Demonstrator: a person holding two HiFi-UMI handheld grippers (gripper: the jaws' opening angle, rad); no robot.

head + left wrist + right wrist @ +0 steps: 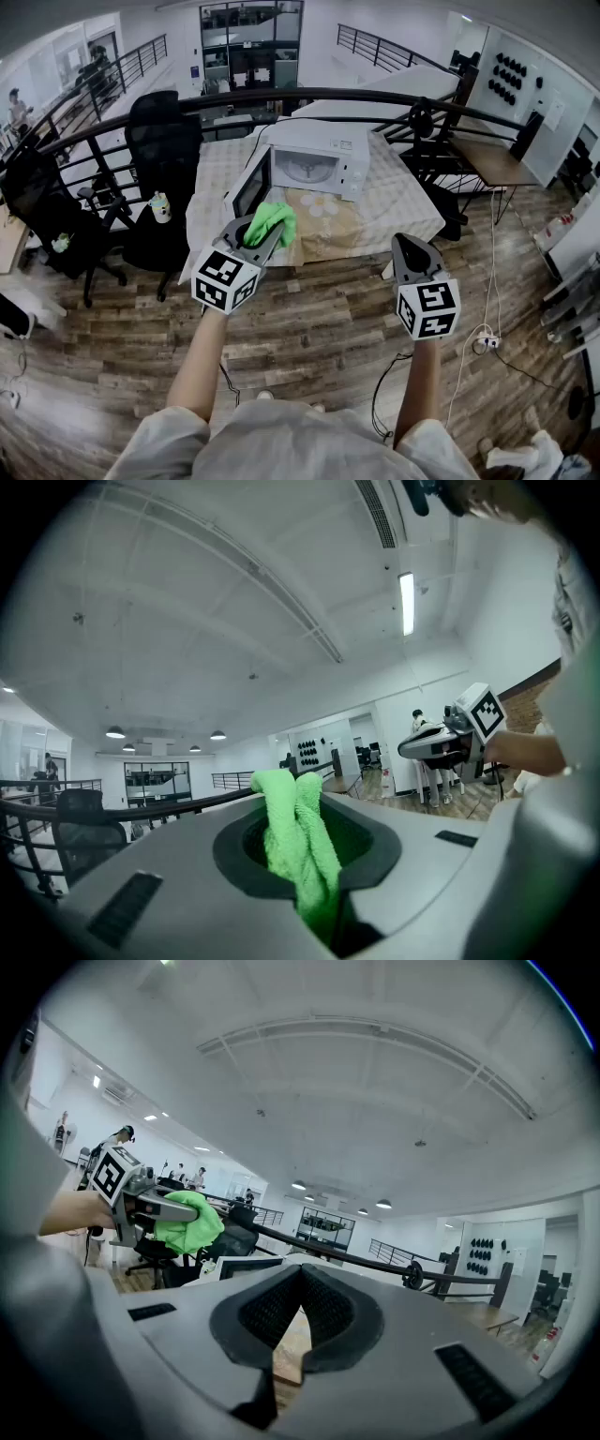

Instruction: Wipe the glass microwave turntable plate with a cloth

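Observation:
A white microwave (323,157) stands on a cloth-covered table (403,211) with its door (247,191) swung open to the left. The glass turntable plate (307,170) shows inside the cavity. My left gripper (265,234) is held in front of the table's near edge, below the door, shut on a bright green cloth (273,222). In the left gripper view the cloth (300,841) hangs bunched between the jaws. My right gripper (411,244) is off to the right, short of the table, shut with nothing in it (300,1274). From the right gripper view the cloth (187,1223) is seen at left.
Black office chairs (161,141) stand left of the table, one carrying a small bottle (159,206). A curved black railing (394,98) runs behind. A wooden desk (492,161) is at right. Cables and a power strip (484,339) lie on the wood floor.

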